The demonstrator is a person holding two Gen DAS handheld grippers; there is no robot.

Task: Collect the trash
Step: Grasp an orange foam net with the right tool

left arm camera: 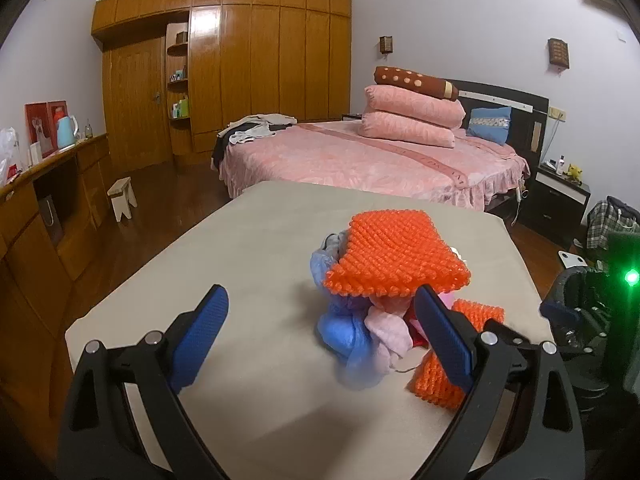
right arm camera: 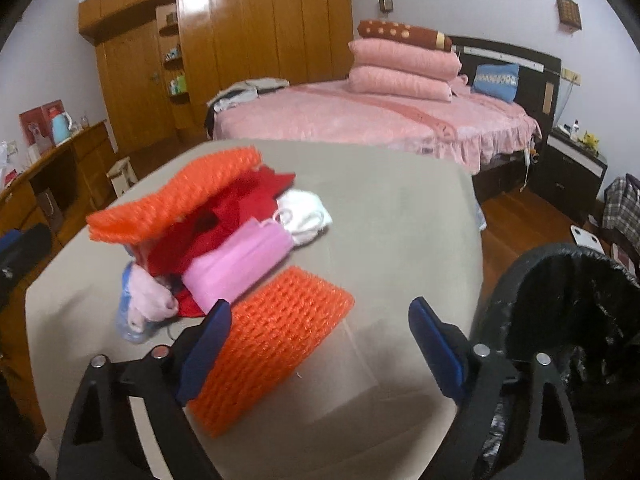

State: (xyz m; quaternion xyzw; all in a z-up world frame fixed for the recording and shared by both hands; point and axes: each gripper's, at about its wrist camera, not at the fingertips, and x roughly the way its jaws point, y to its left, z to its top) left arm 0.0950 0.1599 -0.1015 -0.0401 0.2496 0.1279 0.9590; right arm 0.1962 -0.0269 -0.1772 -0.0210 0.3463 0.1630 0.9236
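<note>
A pile of trash sits on the beige table (left arm camera: 240, 248). On top lies an orange foam net (left arm camera: 396, 256), over a blue plastic bag (left arm camera: 344, 332) and pale pink wads. My left gripper (left arm camera: 320, 300) is open just in front of the pile, its right finger against the pile's side. In the right wrist view the pile shows the same top net (right arm camera: 172, 196), a red piece (right arm camera: 240, 208), a pink sheet (right arm camera: 240, 264) and a white wad (right arm camera: 304, 212). A second orange foam net (right arm camera: 272, 340) lies flat between the fingers of my open right gripper (right arm camera: 320, 308), beside the left one; the pads do not press on it.
A bin lined with a black bag (right arm camera: 580, 300) stands at the table's right edge. Behind the table is a pink bed (left arm camera: 360, 160) with stacked pillows. A wooden wardrobe (left arm camera: 240, 60), a sideboard with a kettle (left arm camera: 66, 132), a small stool (left arm camera: 122, 196) and a nightstand (left arm camera: 556, 196) line the room.
</note>
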